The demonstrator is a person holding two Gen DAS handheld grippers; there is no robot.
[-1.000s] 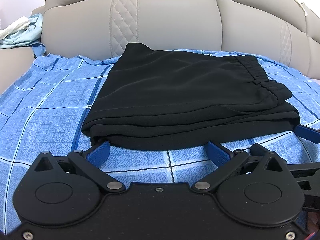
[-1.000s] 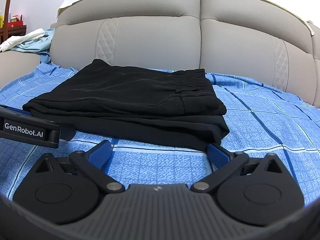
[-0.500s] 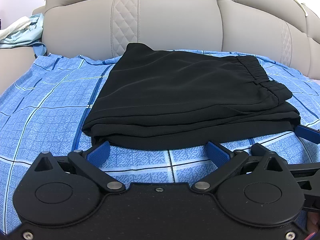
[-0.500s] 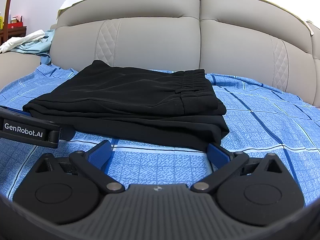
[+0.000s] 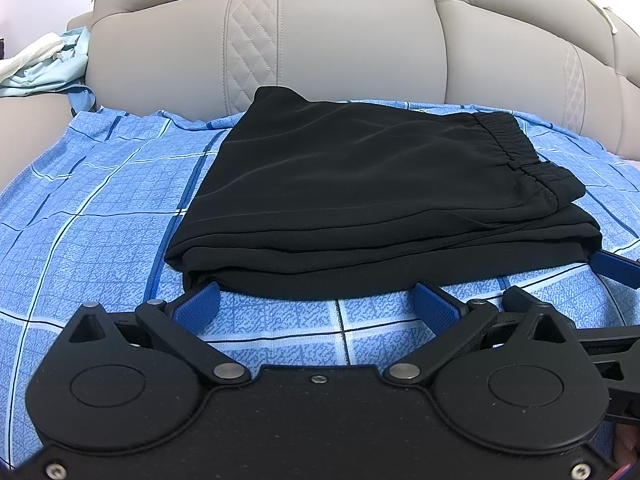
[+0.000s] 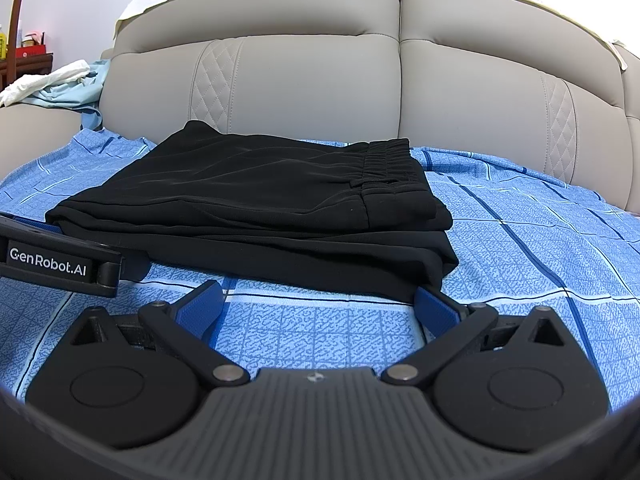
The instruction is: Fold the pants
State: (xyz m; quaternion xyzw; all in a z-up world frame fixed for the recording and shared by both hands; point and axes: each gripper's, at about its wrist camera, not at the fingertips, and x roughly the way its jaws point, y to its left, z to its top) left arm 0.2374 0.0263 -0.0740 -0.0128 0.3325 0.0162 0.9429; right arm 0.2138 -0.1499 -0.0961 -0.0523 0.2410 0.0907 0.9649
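The black pants [image 5: 360, 192] lie folded in a flat stack on the blue checked sheet [image 5: 100, 216], elastic waistband to the right. They also show in the right wrist view [image 6: 256, 216]. My left gripper [image 5: 316, 300] is open, its blue pads at the stack's near edge, empty. My right gripper [image 6: 320, 300] is open and empty, its right pad tucked against the stack's near right corner. The left gripper's body, marked GenRobot.AI [image 6: 60, 264], shows at the left of the right wrist view.
A beige padded sofa back [image 5: 340, 40] rises right behind the pants. Light blue and white clothes [image 5: 44, 60] lie on the left armrest. The sheet extends to the left and to the right [image 6: 540, 240] of the stack.
Both views have shifted very slightly. The pants and both open grippers stay as they were.
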